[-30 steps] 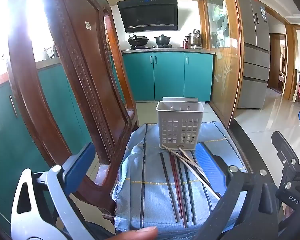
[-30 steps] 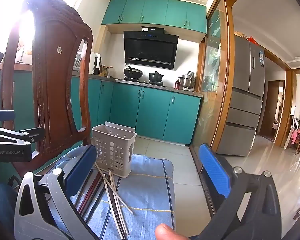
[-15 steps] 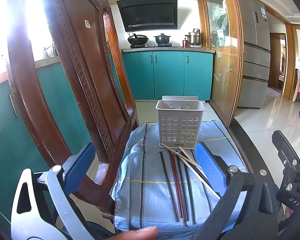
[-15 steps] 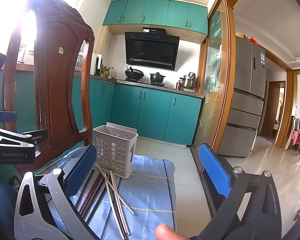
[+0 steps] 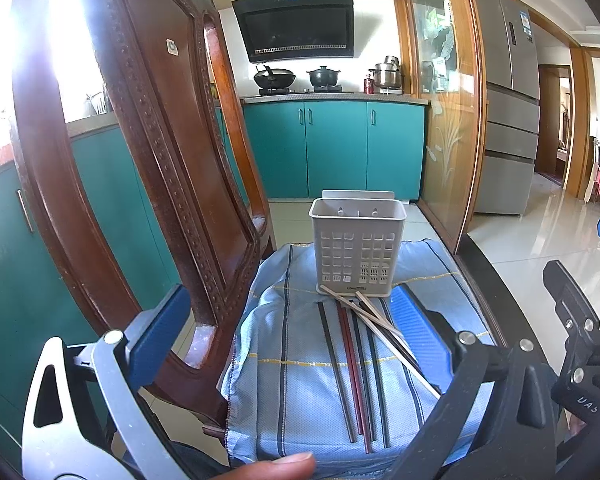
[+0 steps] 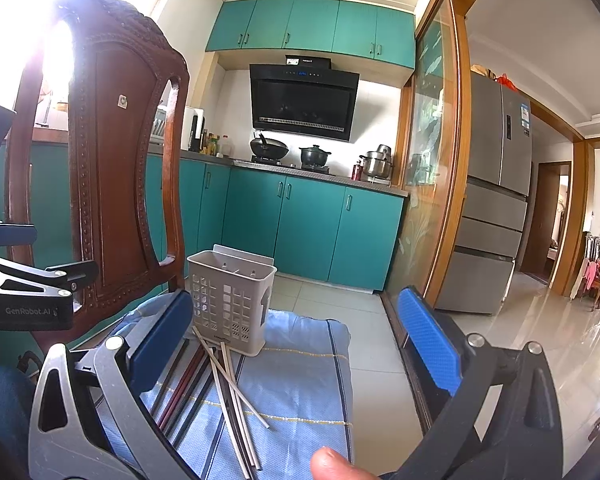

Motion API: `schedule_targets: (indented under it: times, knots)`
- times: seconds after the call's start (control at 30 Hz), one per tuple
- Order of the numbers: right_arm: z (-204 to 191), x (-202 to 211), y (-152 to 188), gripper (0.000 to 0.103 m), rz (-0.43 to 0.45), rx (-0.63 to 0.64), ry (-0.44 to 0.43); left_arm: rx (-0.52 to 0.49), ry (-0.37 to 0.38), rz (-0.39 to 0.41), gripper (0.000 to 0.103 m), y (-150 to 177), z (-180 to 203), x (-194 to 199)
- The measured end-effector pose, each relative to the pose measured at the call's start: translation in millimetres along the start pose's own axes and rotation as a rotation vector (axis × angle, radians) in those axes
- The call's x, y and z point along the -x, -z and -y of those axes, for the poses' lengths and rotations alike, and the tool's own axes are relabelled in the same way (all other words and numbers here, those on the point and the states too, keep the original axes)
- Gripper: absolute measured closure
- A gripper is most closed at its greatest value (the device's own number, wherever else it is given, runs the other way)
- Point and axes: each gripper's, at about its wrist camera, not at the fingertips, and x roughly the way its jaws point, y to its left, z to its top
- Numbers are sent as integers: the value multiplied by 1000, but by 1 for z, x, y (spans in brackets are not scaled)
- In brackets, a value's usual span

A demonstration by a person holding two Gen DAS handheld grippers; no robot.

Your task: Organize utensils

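A white slotted utensil holder (image 5: 358,246) (image 6: 230,306) stands upright and empty at the far end of a blue striped cloth (image 5: 300,376) (image 6: 300,384). Several chopsticks (image 5: 358,364) (image 6: 220,384), dark, red and pale, lie loose on the cloth in front of it, some crossed. My left gripper (image 5: 288,332) hovers open above the near end of the chopsticks, holding nothing. My right gripper (image 6: 296,340) is open too, higher and to the right of the holder, with nothing between its blue pads (image 6: 430,340).
A carved wooden chair back (image 5: 140,168) (image 6: 112,184) rises close on the left of the cloth. A wood-framed glass partition (image 5: 448,120) stands on the right. Teal cabinets (image 5: 332,148) and tiled floor lie beyond. A thumb (image 5: 276,468) shows at the bottom.
Both grippers have drifted slightly; the right one has risen a little and tilted. The holder and chopsticks have not moved.
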Motion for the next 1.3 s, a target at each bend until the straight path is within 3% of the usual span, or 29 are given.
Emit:
schedule_targets:
  times: [1.3]
  knots:
    - [-3, -5, 6, 3, -11, -6, -19, -12, 0, -15, 4, 3, 5, -4]
